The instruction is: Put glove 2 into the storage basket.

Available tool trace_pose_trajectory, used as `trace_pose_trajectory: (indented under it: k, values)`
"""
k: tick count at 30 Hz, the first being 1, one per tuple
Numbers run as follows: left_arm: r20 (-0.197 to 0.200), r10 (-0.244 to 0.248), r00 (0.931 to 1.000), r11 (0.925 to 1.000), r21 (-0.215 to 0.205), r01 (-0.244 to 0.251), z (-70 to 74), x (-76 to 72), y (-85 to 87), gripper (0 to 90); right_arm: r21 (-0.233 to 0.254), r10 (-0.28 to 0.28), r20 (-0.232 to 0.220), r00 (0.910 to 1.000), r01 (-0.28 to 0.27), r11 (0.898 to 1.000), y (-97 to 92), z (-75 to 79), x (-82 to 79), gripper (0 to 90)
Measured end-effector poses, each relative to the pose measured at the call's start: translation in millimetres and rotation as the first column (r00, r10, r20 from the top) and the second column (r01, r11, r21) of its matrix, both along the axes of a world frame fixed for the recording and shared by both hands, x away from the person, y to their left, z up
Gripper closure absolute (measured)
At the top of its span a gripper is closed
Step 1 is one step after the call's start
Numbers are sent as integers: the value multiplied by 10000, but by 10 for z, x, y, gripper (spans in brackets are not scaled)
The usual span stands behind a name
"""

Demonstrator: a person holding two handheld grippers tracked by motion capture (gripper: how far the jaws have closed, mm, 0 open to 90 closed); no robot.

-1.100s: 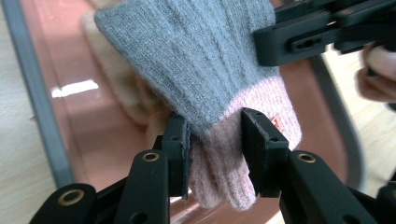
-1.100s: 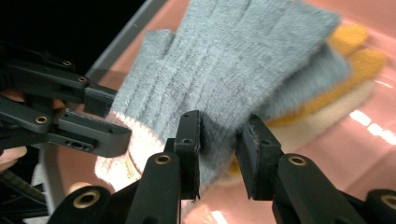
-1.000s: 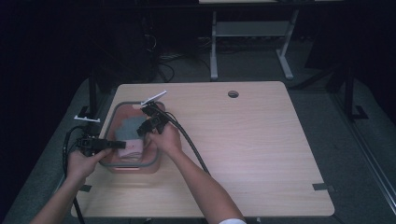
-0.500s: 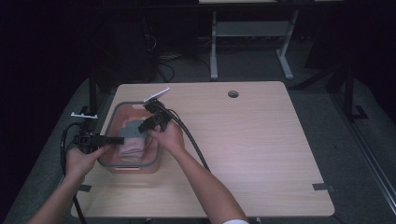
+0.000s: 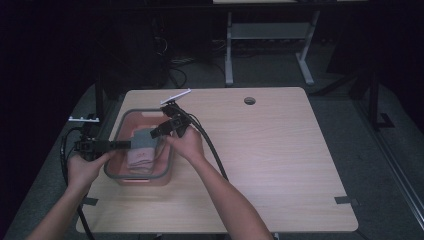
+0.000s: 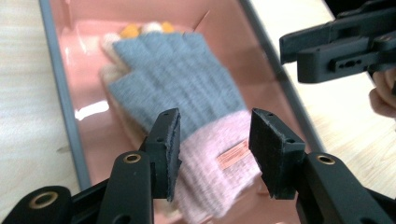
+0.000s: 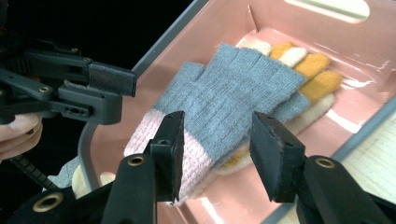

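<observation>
**Now: glove set down in the bin, both tongs letting go**

We read this moment as the release step at the end of placing. On the wooden surface [image 5: 280,150] stands the pink bin [image 5: 167,165] with its grey rim, near the left edge. Inside it lies the grey glove [image 6: 187,79] with a pink cuff, flat on top of a cream and orange glove [image 7: 313,70] whose fingertips poke out beyond it.

Left tongs [image 6: 215,140]: jaws apart, just been opening, straddling the pink cuff from above without pressing it. Right tongs [image 7: 217,140]: likewise apart, just been opening, hovering over the cuff end, nothing pinched between the pads. In the high view, left tongs [image 5: 125,145] come in level over the bin's left rim, right tongs [image 5: 157,132] over its far side.

Judgement: glove is delivered and lying free. Next move calls for lifting both tongs straight up, clear of the rim, taking care no pad snags the knit and drags the glove out.
</observation>
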State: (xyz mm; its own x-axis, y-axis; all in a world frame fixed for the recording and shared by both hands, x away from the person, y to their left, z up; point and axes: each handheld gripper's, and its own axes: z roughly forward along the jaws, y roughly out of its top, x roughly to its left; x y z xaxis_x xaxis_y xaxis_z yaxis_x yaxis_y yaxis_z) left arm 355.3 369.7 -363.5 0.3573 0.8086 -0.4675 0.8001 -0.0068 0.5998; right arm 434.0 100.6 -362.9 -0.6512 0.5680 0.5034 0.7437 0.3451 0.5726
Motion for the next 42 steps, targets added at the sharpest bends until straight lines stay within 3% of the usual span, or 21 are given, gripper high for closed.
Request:
trace_pose_trajectory:
  k: [10,26,35,42]
  values:
    - [495,-221,9985,9995,-209,232,128,15,-156,521,522,-196,141,9997,189,9985,-246,117,-4,502]
    - [786,-670,9947,9973,-244,691,224,32,-403,471,820,-491,348,9982,461,9956,-585,244,-34,466]
    - [1002,-1330,9860,9907,-137,1350,267,17,-697,433,846,-972,431,9943,933,9920,-898,255,-91,452]
    - [1142,-1972,9737,9798,-113,1998,287,14,-1037,408,869,-1548,436,9870,1506,9848,-1256,264,-145,434]
